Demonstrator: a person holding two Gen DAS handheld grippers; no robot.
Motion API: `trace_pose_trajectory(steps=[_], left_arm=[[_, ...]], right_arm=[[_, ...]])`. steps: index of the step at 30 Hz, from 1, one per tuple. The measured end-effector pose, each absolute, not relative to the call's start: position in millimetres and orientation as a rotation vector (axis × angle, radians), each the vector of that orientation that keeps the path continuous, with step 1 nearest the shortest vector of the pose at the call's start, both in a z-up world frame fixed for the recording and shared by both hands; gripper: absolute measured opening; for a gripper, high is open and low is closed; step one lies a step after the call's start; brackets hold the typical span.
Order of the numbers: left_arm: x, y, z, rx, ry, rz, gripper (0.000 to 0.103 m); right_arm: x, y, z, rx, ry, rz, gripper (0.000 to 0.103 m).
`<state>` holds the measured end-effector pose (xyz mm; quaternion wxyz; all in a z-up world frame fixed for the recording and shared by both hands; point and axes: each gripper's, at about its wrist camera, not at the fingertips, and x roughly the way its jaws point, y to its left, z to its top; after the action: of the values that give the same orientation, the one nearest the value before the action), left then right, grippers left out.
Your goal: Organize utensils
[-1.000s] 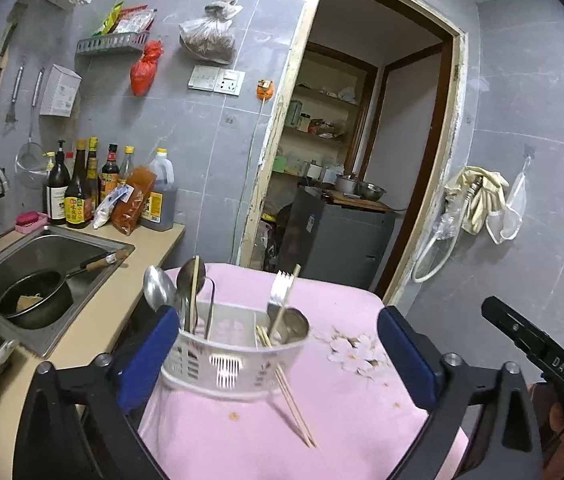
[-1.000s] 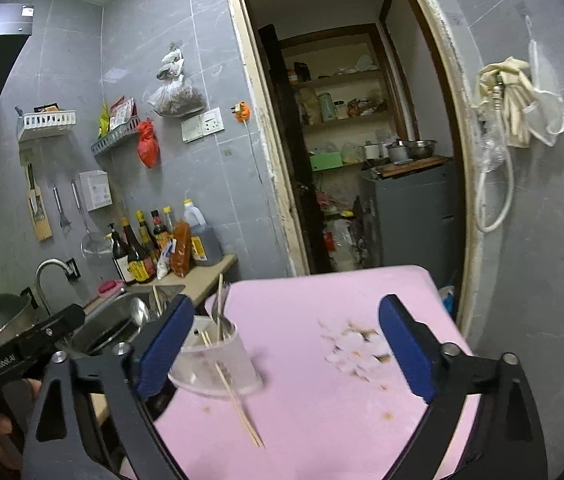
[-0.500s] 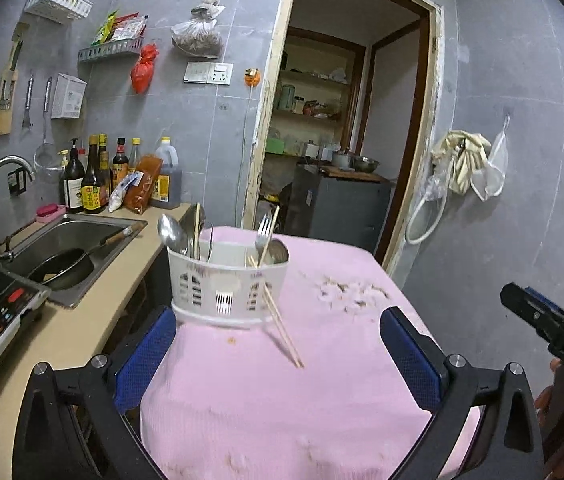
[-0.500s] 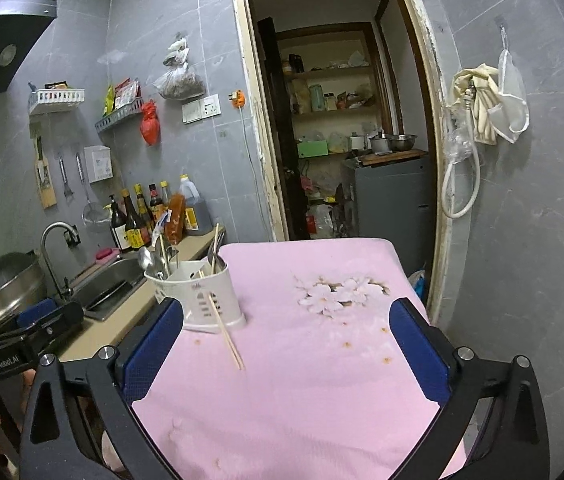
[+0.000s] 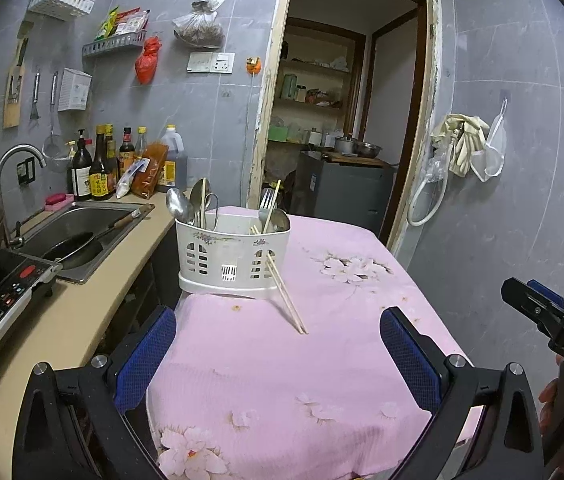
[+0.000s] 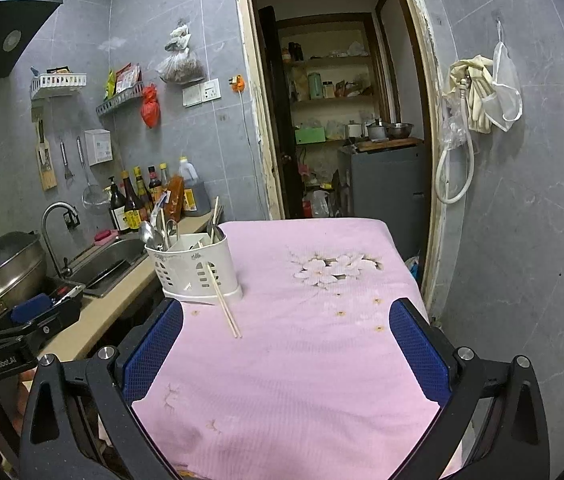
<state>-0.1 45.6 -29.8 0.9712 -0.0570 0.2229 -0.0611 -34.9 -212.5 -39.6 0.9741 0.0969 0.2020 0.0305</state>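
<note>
Left gripper (image 5: 278,354): fingers standing wide apart, gripping nothing. Right gripper (image 6: 286,344): fingers likewise spread wide and carrying nothing. Utensil caddy (image 5: 231,258): white, sitting on the pink tablecloth (image 5: 322,360) ahead of both finger pairs, toward the left finger, holding spoons (image 5: 178,206) and a fork (image 5: 267,200). Chopsticks (image 5: 285,295): leaning against the caddy's front, tips resting on the cloth.
</note>
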Motion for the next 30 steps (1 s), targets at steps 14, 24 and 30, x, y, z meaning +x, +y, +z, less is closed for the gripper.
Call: trace_pose_trajectory(steps=[14, 24, 30], left_arm=[[1.2, 47.0, -29.6, -0.117, 0.448, -0.112, 0.103], [2.2, 47.6, -28.9, -0.116, 0.449, -0.113, 0.103], [2.0, 47.7, -29.3, -0.114, 0.451, -0.112, 0.103]], right_arm=[[-31.7, -208.7, -40.3, 0.191, 0.416, 0.070, 0.101], [-31.7, -208.7, -40.6, 0.191, 0.417, 0.071, 0.101], [-31.4, -209.2, -40.1, 0.192, 0.418, 0.070, 0.101]])
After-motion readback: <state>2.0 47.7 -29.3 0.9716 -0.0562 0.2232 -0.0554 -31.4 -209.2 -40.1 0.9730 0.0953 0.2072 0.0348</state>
